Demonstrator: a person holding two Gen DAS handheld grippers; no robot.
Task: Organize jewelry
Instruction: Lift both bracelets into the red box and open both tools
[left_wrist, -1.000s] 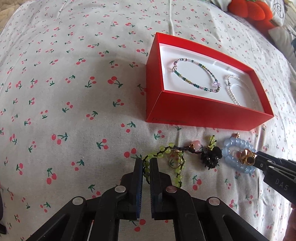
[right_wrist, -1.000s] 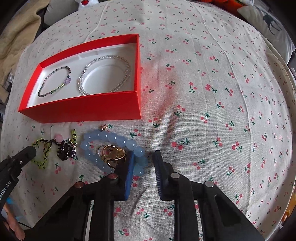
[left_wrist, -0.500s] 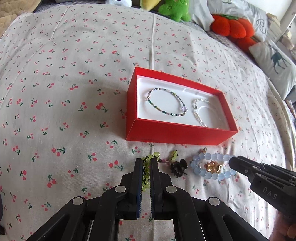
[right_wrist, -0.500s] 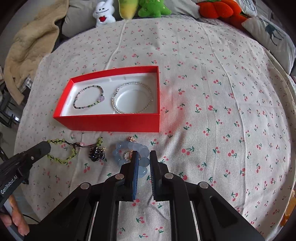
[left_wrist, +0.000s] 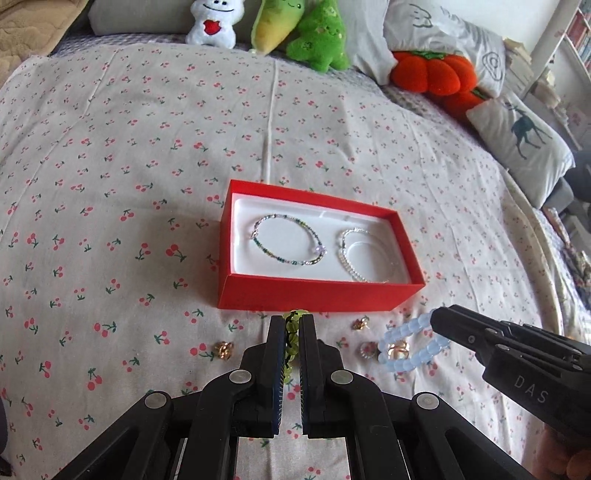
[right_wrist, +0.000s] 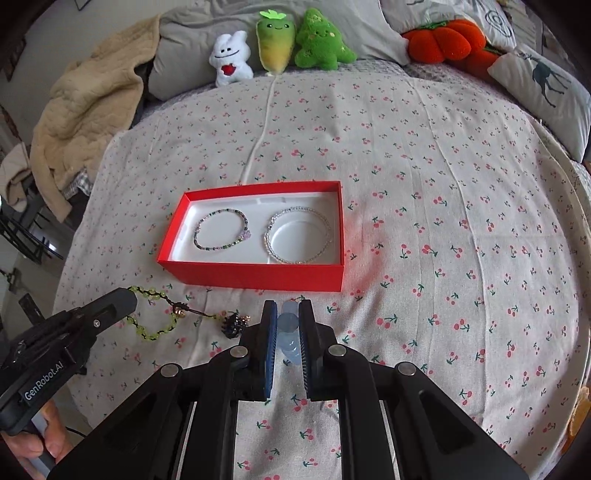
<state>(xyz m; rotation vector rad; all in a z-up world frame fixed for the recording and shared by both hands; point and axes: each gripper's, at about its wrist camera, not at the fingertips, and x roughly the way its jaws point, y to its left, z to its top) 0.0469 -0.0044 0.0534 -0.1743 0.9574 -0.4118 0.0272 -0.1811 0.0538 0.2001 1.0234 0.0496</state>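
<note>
A red box (left_wrist: 314, 291) sits open on a cherry-print bedspread (left_wrist: 110, 184), and everything here is placed relative to it. Inside, on its white liner, a dark beaded bracelet (left_wrist: 288, 240) lies in the left half and a clear beaded bracelet (left_wrist: 354, 258) in the right half, apart from each other.

In front of the box, from left to right: a small gold ring (left_wrist: 223, 349) lies loose on the cloth. The left gripper (left_wrist: 291, 334) has its jaws closed on a green bracelet (right_wrist: 155, 317), whose cord trails to a black charm (right_wrist: 232, 325). Next lie a gold trinket (left_wrist: 360, 324) and more small rings (left_wrist: 397, 349). The right gripper (right_wrist: 287, 325) has its jaws clamped on a blue bracelet (left_wrist: 406, 350), which hangs lifted from its tip over those rings.

Behind the box, plush toys (right_wrist: 280, 40) line the head of the bed, with a beige blanket (right_wrist: 85, 107) to their left and an orange plush (right_wrist: 443, 40) and a deer pillow (right_wrist: 543, 85) to their right, all well away from the box.
</note>
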